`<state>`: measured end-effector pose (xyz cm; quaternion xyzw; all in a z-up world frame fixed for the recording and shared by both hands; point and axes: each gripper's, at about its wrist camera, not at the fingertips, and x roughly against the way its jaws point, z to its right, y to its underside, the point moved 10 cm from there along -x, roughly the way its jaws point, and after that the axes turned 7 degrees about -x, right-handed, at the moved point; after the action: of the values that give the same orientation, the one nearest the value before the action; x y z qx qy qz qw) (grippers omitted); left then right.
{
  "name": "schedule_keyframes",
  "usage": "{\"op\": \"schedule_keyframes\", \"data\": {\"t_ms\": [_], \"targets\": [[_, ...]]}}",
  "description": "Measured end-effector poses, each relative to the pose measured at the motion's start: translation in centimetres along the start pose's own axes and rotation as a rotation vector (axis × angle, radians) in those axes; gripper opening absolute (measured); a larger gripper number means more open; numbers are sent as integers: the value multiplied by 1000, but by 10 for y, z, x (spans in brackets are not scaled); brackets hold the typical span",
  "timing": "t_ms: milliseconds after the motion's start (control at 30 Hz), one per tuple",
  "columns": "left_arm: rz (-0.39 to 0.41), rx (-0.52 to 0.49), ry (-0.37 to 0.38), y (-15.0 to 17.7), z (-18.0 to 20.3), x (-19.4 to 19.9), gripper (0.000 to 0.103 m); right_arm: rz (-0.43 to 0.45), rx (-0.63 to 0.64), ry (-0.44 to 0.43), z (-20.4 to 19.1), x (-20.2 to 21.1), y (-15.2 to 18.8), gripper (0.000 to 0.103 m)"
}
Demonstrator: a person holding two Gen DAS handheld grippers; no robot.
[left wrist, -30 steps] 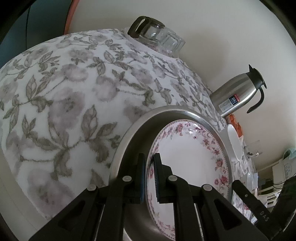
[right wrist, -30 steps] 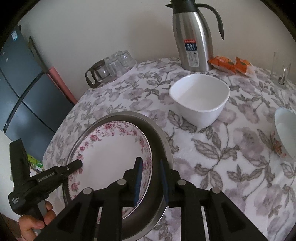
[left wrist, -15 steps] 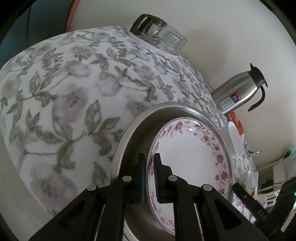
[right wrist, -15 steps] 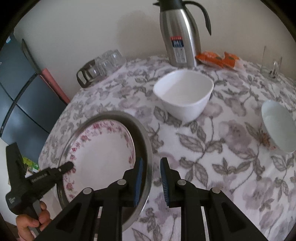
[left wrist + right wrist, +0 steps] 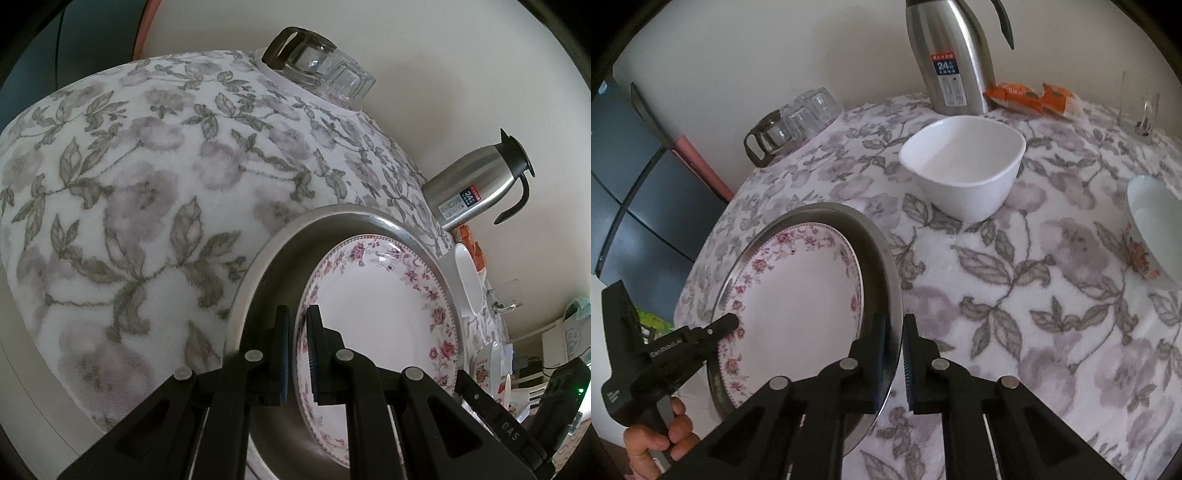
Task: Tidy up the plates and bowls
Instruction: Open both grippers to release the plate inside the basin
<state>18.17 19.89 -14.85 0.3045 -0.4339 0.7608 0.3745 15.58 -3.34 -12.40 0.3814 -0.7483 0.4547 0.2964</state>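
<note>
Floral plate (image 5: 798,295) sits in steel tray (image 5: 882,266); left gripper (image 5: 297,332) pinches plate rim, right gripper (image 5: 894,334), just closed, clamps tray rim. White bowl (image 5: 964,166) and second bowl (image 5: 1152,218) remain unstacked.

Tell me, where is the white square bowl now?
In the right wrist view the white square bowl stands on the flowered tablecloth, in front of the steel jug and right of the metal tray.

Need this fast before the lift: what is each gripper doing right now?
Left gripper: closed on the floral plate's rim.
Right gripper: fingers have just been closing, now shut on the metal tray's rim.
</note>
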Motion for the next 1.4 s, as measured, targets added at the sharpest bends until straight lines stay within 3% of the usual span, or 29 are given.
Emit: {"op": "schedule_keyframes", "data": {"t_ms": [300,500,667,800,1033,1100,1400], "targets": [[3,-13,-8,-1,2,-1,9,29,-10,-21,-1,-7,-7,9],[-59,-2,-3,5,3,0,9,26,-10,-23,-1,-8,-7,9],[-63,-36,-21,5,8,11,13,21,-11,-24,0,-8,-6,9],[-39,-52,-14,1,10,24,19,19,-12,-25,0,-8,-5,9],[108,8,-79,-26,-19,58,19,18,-12,-25,-1,-8,-5,9],[86,19,-106,-26,-30,51,19,17,-12,-25,-1,-8,-5,9],[29,48,-28,-12,-29,22,18,16,-10,-25,0,-9,-4,9]]}}
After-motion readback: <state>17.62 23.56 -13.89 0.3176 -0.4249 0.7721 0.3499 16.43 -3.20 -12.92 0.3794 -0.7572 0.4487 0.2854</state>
